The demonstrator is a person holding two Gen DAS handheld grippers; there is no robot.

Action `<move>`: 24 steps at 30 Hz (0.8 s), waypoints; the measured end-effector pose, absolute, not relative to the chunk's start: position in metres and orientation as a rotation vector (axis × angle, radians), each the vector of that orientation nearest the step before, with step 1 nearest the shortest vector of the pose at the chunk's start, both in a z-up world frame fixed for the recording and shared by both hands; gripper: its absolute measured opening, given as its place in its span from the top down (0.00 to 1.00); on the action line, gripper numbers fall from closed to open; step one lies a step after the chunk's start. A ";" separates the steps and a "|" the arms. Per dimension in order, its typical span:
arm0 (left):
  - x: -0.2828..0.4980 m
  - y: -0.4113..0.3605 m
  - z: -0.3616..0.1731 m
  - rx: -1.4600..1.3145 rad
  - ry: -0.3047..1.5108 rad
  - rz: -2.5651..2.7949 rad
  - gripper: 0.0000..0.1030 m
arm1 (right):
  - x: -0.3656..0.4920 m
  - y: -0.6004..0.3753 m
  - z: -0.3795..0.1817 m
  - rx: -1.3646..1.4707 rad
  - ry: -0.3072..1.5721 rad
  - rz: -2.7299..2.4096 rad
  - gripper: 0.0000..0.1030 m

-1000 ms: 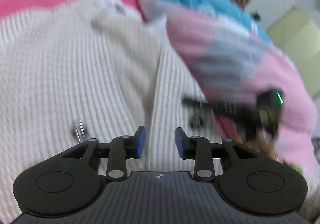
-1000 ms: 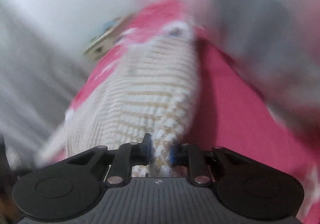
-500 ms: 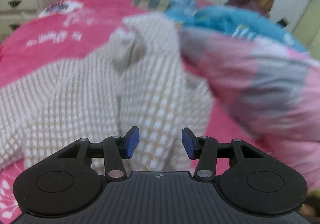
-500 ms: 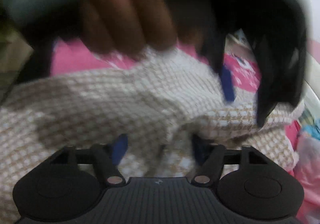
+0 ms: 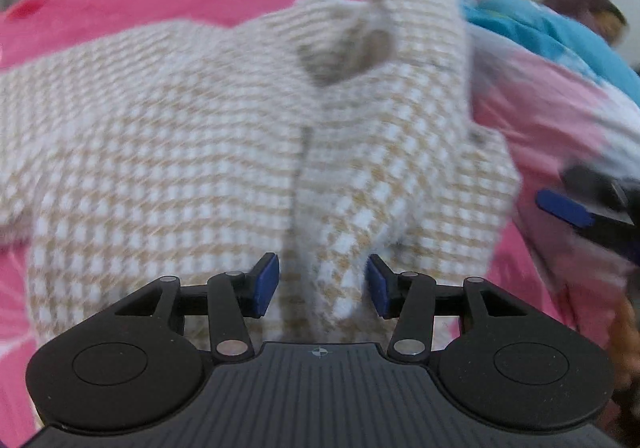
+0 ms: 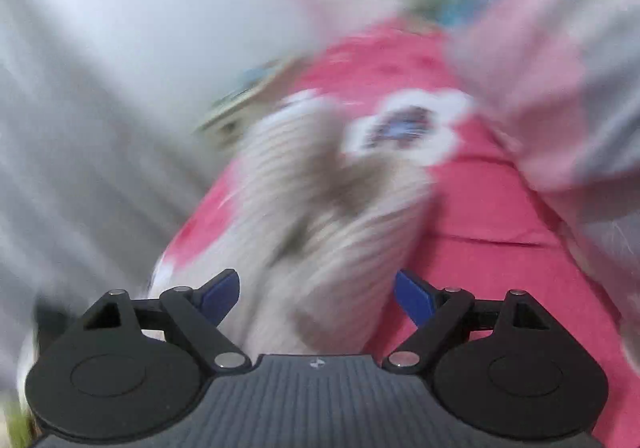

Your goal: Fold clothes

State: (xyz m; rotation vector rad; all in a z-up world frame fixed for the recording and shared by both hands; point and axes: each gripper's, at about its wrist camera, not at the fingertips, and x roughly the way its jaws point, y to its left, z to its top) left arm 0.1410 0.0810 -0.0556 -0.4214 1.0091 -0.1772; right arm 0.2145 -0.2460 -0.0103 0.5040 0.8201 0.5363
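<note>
Pink flowered bedspread [image 5: 132,7], pale wall [image 6: 120,7] behind, all blurred.

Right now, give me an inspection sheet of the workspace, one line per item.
Surface: pink floral bedspread.
Job's things: cream and tan checked knit garment, spread out and partly folded, with a fold ridge running toward the left gripper.
Clutter: pink patterned bedding and blue fabric heaped beside it.
Grippers: left gripper open astride the fold, pads not pressing; right gripper opening, garment between its jaws.
Cables: nothing seen.
Surroundings: pale wall, blurred.
</note>
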 end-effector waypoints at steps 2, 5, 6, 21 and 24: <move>0.139 0.089 -0.063 -0.487 1.024 -0.149 0.59 | 0.246 -0.246 -0.029 0.562 0.836 0.469 0.16; 0.136 0.093 -0.068 -0.509 1.026 -0.121 0.62 | 0.292 -0.239 -0.065 0.680 0.927 0.384 0.18; 0.135 0.094 -0.069 -0.513 1.026 -0.113 0.62 | 0.305 -0.235 -0.082 0.726 0.981 0.365 0.23; 0.130 0.074 -0.059 -0.482 0.976 -0.158 0.62 | 0.163 -0.275 0.088 0.356 0.363 0.364 0.93; 0.139 0.053 -0.053 -0.456 0.954 -0.202 0.61 | 0.125 -0.287 0.120 0.248 0.204 0.299 0.93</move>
